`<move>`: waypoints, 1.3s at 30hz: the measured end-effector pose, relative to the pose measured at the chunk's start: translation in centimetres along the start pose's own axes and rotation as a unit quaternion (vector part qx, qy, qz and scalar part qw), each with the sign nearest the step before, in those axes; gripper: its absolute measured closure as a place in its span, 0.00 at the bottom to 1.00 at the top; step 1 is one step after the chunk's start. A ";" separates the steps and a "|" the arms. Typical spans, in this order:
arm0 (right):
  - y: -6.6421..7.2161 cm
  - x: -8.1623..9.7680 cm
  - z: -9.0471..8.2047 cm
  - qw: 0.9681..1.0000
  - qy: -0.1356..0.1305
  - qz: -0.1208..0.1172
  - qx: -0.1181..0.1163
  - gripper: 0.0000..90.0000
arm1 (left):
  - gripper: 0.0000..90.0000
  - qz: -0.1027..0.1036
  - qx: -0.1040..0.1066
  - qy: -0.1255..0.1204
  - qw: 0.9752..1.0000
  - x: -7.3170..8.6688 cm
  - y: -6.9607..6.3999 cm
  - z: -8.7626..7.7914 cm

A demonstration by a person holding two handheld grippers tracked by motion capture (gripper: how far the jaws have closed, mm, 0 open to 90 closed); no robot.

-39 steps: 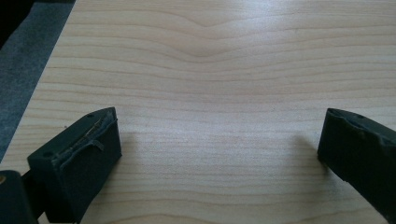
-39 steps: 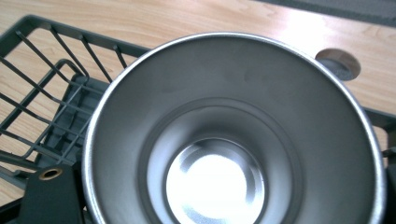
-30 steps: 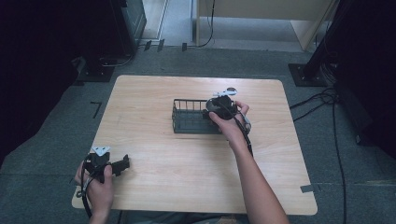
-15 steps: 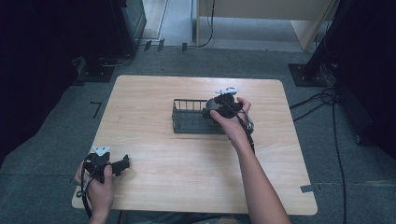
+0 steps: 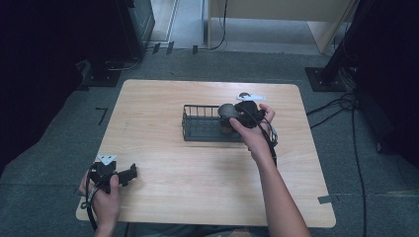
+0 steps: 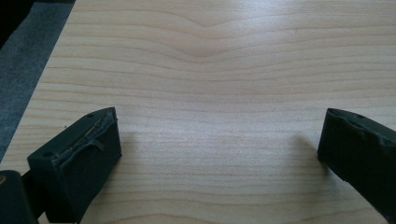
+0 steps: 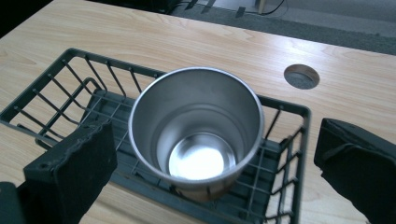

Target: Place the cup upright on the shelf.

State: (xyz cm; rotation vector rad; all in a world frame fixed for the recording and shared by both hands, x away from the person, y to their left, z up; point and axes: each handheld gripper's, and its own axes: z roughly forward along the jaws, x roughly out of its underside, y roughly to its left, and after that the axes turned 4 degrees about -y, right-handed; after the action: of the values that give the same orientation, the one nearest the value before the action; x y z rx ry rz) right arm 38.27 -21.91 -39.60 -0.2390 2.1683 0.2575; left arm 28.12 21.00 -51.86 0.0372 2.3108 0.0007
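Note:
A steel cup (image 7: 201,107) stands upright and empty in the right end of a black wire basket (image 7: 60,88) on the wooden table. My right gripper (image 7: 215,154) is open, one jaw on each side of the cup; the left jaw is close to its wall, the right jaw well clear. From above, the cup (image 5: 226,111) and the right gripper (image 5: 231,118) sit over the basket (image 5: 200,129) near the table's middle. My left gripper (image 5: 129,173) rests low at the table's front left corner. It is open (image 6: 217,149) over bare wood.
A round cable hole (image 7: 301,76) lies in the tabletop just beyond the basket. The table (image 5: 197,182) stands on grey carpet, with cables (image 5: 346,106) on the floor at the right and dark equipment at the back left.
The right hand has shifted very slightly over the basket's right end. The left hand and its gripper have stayed put.

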 end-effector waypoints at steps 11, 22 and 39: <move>-1.7 2.7 -2.6 1.000 -0.012 0.007 0.001 0.00 | 0.00 0.000 0.000 -0.001 1.000 0.0 0.0 0.0; -3.2 5.5 -4.6 1.000 -0.016 0.013 0.010 0.00 | 0.00 0.001 0.000 0.000 1.000 0.0 0.0 0.0; -6.0 10.1 -6.6 0.999 -0.006 0.021 0.034 0.00 | 0.00 0.001 0.000 0.000 1.000 0.0 0.0 0.0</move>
State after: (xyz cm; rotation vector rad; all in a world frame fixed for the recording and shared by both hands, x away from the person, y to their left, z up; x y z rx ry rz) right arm 29.01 -30.18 -44.71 -0.1528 2.1670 0.2071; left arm 28.12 21.02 -51.86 0.0401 2.3110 0.0015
